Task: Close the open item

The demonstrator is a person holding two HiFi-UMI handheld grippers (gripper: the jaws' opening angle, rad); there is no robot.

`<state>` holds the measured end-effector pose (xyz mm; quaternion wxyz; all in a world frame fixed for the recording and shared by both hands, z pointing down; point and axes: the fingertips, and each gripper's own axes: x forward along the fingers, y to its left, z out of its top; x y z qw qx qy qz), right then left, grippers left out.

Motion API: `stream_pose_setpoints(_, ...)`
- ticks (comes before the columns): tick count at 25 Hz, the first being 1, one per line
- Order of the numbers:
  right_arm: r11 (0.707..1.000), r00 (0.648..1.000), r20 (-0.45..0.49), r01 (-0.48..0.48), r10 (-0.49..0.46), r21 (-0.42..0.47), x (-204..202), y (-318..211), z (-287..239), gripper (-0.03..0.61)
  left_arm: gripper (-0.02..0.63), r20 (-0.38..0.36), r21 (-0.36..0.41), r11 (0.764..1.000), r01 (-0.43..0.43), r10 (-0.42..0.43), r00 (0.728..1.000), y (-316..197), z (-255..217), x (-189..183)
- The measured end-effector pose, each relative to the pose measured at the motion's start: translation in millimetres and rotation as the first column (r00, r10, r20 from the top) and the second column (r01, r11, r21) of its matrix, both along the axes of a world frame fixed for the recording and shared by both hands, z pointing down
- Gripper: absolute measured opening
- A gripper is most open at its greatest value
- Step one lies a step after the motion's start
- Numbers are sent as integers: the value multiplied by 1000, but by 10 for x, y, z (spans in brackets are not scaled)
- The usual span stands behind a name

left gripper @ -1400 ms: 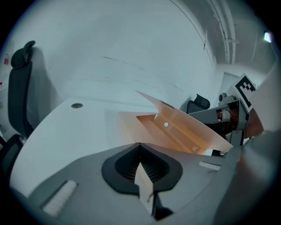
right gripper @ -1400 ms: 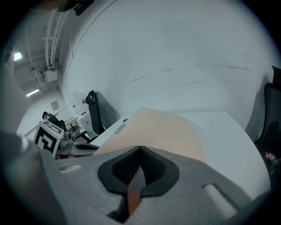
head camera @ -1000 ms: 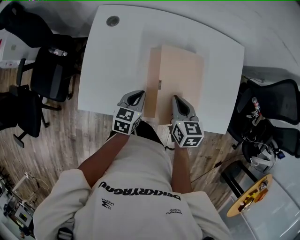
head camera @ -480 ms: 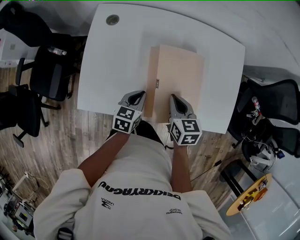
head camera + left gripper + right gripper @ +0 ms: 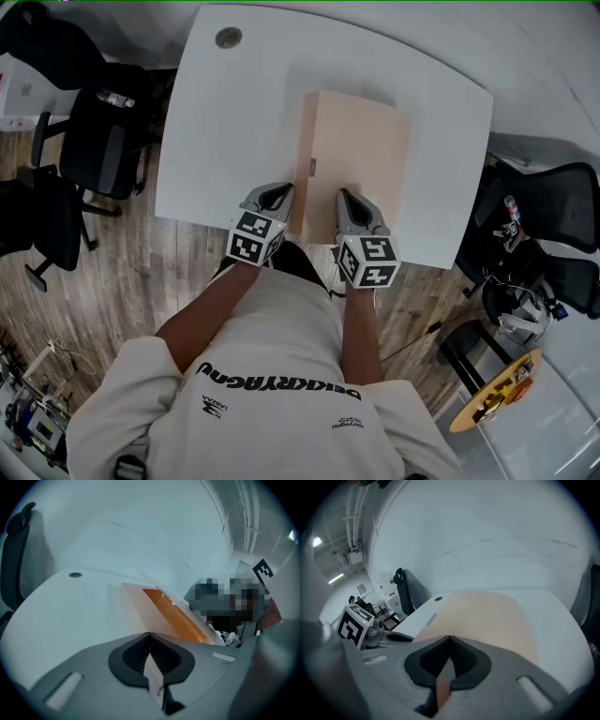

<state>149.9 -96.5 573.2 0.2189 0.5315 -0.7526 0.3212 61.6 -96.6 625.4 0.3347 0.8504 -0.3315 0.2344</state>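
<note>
The box (image 5: 361,150) lies flat on the white table (image 5: 234,112), right of the table's middle, with its near end at the table's near edge. It is pale peach outside. From my left gripper view its left side stands ajar, and an orange inside (image 5: 176,616) shows in the gap under the lid. A small metal clasp (image 5: 312,167) sits on that left edge, about halfway along.

My left gripper (image 5: 275,193) is just beside the box's near left corner, over bare table. Its fingers are clenched tip to tip with nothing between them. My right gripper (image 5: 351,201) is over the near end of the lid, and its fingers are also pressed together and empty. The lid's flat top fills the view beyond them; I cannot tell whether they touch it.

Each gripper carries a cube (image 5: 256,237) with black-and-white square markers. The white lettering across my shirt (image 5: 272,384) runs upside down from the head view and I cannot read it with any certainty.

A round grommet (image 5: 228,37) sits at the table's far left corner. Black chairs (image 5: 108,150) stand to the left and right on the wood floor (image 5: 84,309).
</note>
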Motion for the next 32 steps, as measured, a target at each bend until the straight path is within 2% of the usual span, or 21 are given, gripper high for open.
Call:
stream_pose_setpoints(8, 1000, 1000, -5, 23, -23, -21, -61, 2, 86, -3, 5, -20, -15, 1000, 5, -5, 1000, -22, 10, -9)
stream_pose_setpoints(17, 999, 999, -13, 39, -40, -37, -124, 12, 153, -3, 37, -61, -26, 1000, 9, -11, 998, -38, -37, -10)
stream_pose_setpoints(32, 996, 998, -19, 62, -63, -57, -190, 12, 252, -3, 29, -61, -26, 1000, -5, 3, 998, -39, -33, 10)
